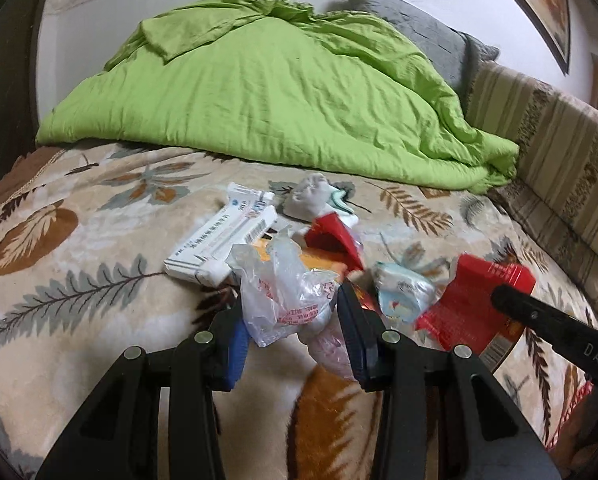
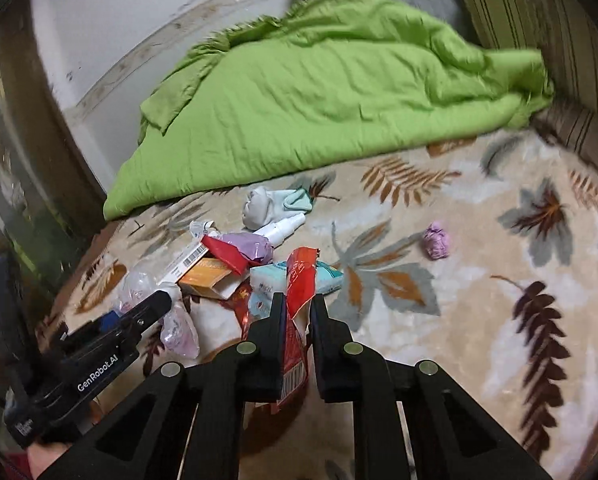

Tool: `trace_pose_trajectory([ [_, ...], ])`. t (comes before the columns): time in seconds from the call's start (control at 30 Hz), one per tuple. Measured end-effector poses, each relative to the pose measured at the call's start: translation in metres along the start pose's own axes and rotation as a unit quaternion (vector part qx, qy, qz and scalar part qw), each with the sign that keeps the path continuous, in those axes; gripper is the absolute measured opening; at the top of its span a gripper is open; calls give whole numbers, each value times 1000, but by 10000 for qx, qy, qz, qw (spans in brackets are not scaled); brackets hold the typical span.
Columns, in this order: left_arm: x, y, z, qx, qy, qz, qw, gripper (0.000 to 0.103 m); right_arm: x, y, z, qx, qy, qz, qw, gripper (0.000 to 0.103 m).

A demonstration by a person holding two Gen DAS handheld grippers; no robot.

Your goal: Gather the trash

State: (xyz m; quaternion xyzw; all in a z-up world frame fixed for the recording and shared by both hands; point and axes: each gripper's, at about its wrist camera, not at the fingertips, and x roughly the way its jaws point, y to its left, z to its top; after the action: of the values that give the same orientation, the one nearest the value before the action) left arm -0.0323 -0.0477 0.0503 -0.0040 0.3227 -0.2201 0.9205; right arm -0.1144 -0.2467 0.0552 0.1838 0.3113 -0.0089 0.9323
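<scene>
A bed (image 2: 479, 248) with a leaf-patterned blanket is seen, a green quilt (image 1: 267, 96) heaped behind; the trash pile (image 2: 235, 264) lies mid-blanket, a purple paper ball (image 2: 436, 241) well apart; the red wrapper (image 2: 297, 296), creased and glossy, is pinched by the right gripper (image 2: 298, 312), jaws nearly closed; the clear plastic bag (image 1: 283, 296), crumpled, sits between the left gripper (image 1: 289, 320) jaws, half-open, contact not judged; slippery film could be dropped if lifted loosely.
</scene>
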Motion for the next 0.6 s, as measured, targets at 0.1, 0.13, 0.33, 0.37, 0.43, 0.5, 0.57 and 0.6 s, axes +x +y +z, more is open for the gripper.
trace_pose_trajectory([
  [0.1,-14,-5,-6,92,-49,-59,9999,40,-9,3,-6,45,-1,83,10000,12],
  [0.13,-18,-6,-7,97,-58,-74,9999,40,-13,3,-8,71,-27,127,9999,12],
  [0.33,-57,-9,-32,150,81,-168,9997,40,-49,4,-27,-24,-216,178,9996,12],
  [0.37,-62,-9,-37,143,109,-139,9997,40,-55,3,-32,-90,-213,162,9996,12],
  [0.43,-69,-8,-43,117,106,-133,9998,40,-62,1,-39,-169,-220,112,9996,12],
  [0.5,-73,-9,-46,152,42,-73,9998,40,-72,-6,-42,-19,-297,293,9991,12],
  [0.57,-74,-13,-47,282,-46,15,9996,40,-78,-12,-42,68,-364,255,9990,12],
  [0.6,-74,-15,-48,327,-73,46,9994,40,-78,-14,-42,109,-345,258,9990,12],
])
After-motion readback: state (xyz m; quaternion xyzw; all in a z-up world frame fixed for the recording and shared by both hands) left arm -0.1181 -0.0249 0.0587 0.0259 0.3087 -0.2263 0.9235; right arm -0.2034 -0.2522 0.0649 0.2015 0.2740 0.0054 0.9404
